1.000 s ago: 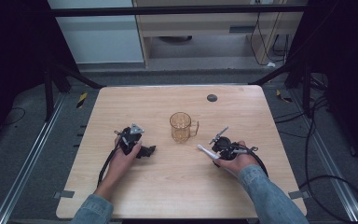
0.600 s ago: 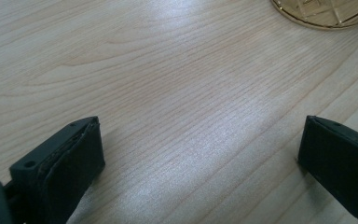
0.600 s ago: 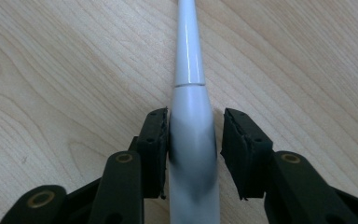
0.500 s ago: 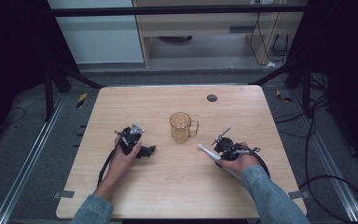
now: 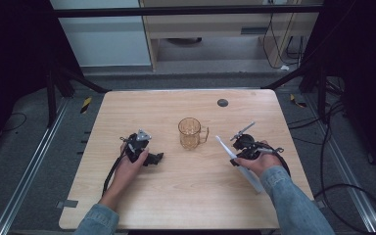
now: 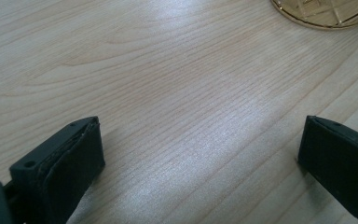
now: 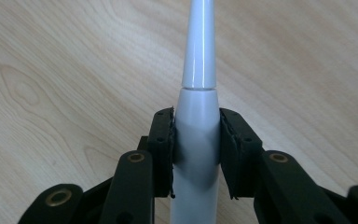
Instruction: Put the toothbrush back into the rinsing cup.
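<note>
The right gripper [image 7: 196, 140], right of the amber glass mug [image 5: 191, 132], had just closed its jaws onto a white toothbrush-like stick [image 7: 199, 70], while the left gripper [image 6: 200, 154], left of the mug, kept its jaws spread.

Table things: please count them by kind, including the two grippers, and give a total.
Glass mug: 1
White toothbrush-like tool, clamped in the right gripper: 1
Dark round spot on the table: 1
Grippers, counting the left gripper: 2
Total: 5
</note>
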`<state>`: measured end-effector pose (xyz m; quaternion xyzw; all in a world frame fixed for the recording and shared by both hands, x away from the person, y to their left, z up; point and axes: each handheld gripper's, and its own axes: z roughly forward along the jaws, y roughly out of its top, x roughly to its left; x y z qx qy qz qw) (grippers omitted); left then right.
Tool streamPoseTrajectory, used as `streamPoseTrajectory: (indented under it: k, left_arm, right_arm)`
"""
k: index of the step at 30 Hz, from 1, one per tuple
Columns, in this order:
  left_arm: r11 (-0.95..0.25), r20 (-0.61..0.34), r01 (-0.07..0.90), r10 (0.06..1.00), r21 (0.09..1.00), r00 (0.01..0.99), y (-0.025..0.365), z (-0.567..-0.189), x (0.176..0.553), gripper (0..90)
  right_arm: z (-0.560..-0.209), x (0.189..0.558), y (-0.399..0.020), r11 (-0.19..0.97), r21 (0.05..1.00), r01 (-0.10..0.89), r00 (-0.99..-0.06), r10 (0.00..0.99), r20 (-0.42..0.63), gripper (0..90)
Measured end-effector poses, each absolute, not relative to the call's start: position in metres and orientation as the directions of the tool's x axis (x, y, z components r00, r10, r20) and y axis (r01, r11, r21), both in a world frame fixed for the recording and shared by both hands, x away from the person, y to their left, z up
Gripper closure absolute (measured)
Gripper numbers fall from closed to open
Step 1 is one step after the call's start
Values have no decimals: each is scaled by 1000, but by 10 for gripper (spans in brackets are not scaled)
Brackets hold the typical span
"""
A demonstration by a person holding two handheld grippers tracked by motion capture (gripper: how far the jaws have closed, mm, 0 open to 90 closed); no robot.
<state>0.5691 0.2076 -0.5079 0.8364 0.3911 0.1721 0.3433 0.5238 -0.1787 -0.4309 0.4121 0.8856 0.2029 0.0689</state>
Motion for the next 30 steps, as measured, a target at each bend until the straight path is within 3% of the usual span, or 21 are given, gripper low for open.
streamPoseTrajectory:
  k: [14, 30]
  left_arm:
    - [-459, 20, 535, 772, 709, 635, 208, -508, 569, 0]
    - [-459, 21, 536, 773, 709, 634, 207, -508, 569, 0]
  right_arm:
    - [-384, 533, -207, 468, 547, 694, -585, 809, 50, 675]
    - [-361, 553, -209, 401, 630, 666, -545, 837, 43, 675]
